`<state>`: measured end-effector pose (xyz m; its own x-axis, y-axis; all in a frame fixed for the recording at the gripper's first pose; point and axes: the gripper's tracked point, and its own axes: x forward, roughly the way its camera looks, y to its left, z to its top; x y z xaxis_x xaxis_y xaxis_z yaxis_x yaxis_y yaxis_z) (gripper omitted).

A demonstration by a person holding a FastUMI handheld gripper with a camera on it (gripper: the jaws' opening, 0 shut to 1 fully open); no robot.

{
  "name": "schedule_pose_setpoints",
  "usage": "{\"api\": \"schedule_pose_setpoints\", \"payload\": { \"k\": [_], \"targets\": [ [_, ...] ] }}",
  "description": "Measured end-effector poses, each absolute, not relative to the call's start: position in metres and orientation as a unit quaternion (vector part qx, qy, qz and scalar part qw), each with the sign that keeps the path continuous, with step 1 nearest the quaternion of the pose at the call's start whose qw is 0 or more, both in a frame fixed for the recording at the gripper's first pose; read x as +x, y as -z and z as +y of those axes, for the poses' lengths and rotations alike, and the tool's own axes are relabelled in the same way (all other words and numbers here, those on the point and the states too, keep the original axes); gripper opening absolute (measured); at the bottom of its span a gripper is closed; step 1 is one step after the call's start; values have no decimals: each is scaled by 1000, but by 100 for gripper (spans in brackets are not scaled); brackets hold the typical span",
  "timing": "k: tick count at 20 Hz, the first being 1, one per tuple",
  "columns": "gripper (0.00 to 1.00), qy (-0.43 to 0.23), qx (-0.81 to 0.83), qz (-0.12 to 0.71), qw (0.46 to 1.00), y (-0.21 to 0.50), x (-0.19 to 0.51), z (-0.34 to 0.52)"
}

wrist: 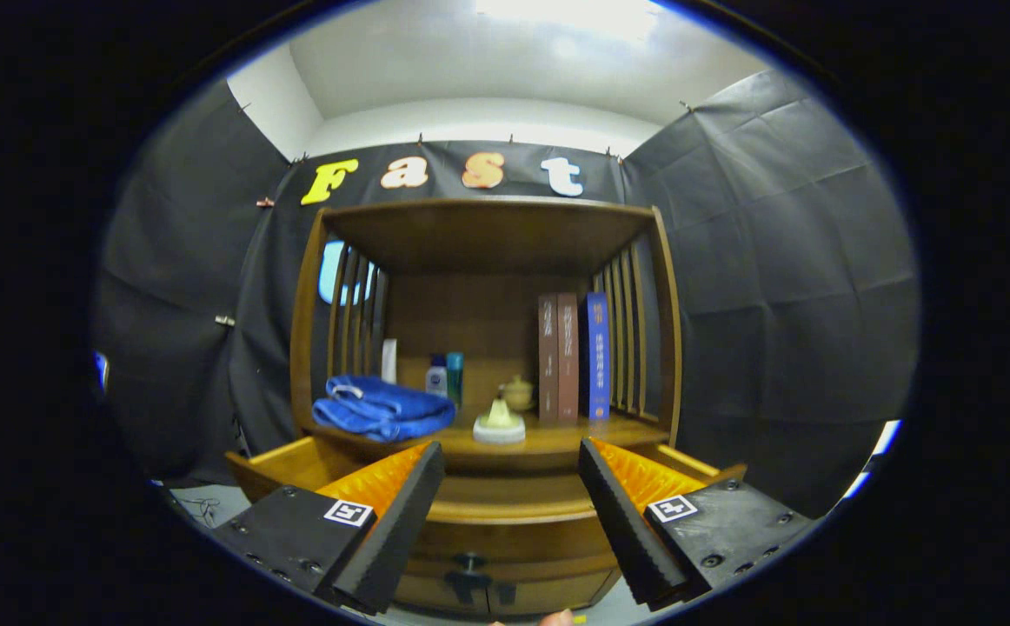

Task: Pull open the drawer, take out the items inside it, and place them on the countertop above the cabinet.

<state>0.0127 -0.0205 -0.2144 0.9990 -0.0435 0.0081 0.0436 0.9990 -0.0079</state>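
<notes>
The wooden cabinet's drawer stands pulled out beneath the countertop, its side walls showing to the left and right of my fingers. My gripper is open above the drawer, with nothing between its fingers, and the fingertips reach up to the countertop's front edge. The fingers hide what lies inside the drawer. A folded blue towel lies on the left of the countertop. A small pale cone on a white dish sits near the front edge, just beyond the gap between my fingers.
At the back of the shelf stand a white tube, two small bottles, a little teapot and three upright books. Slatted side walls and a wooden top enclose the shelf. A dark handle sits on the front below the drawer.
</notes>
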Motion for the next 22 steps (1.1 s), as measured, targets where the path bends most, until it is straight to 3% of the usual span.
{"api": "schedule_pose_setpoints", "payload": {
  "k": [10,22],
  "targets": [
    [99,5,-27,104,994,319,32,-6],
    [98,10,-33,115,993,314,48,-3]
  ]
}}
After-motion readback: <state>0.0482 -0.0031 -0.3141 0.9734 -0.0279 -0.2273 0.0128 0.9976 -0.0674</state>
